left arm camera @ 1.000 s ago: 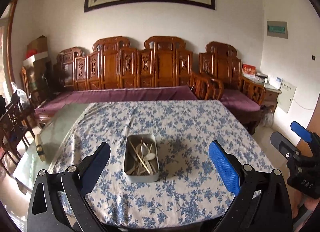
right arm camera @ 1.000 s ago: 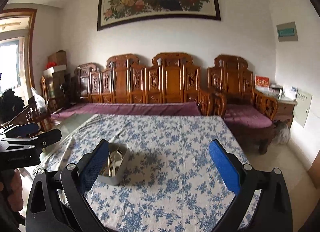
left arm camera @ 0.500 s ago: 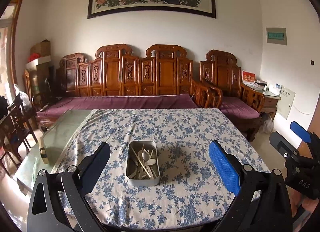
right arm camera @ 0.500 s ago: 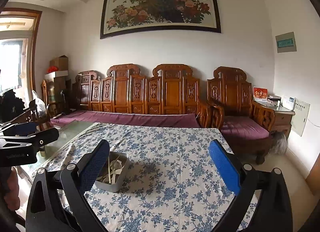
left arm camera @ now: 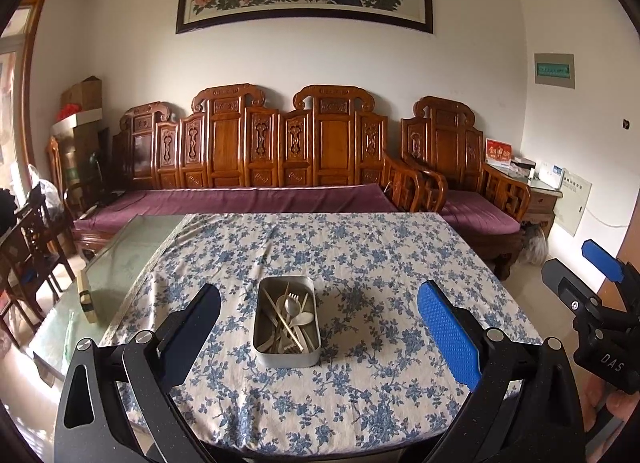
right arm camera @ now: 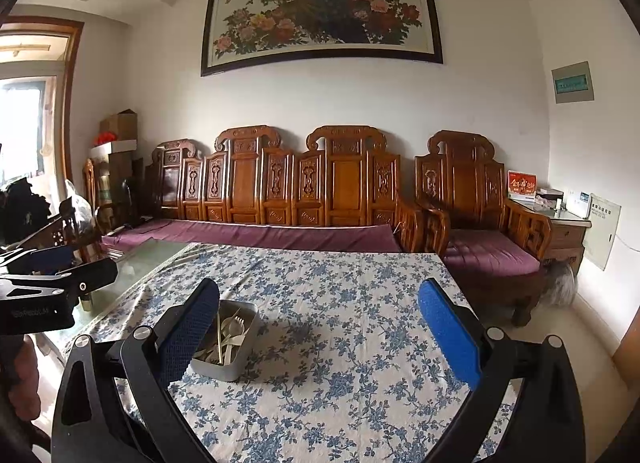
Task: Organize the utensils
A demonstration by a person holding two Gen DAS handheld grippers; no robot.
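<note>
Both cams are tilting up since 1 s ago, w/ the metal tin (left arm camera: pixel 287 322) sitting lower in view. Left gripper (left arm camera: pixel 318 317) and right gripper (right arm camera: pixel 318 317) are hovering wide open, empty. The tin, w/ spoons, fork, chopsticks inside, is resting on the floral tablecloth (left arm camera: pixel 360 255), nothing blocking it. Carved wooden sofa (left arm camera: pixel 280 151) is standing behind.

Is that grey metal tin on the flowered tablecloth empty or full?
Partly full. The lidless rectangular grey metal tin holds a loose jumble of pale spoons, a fork and chopsticks, all lying below its rim.
</note>
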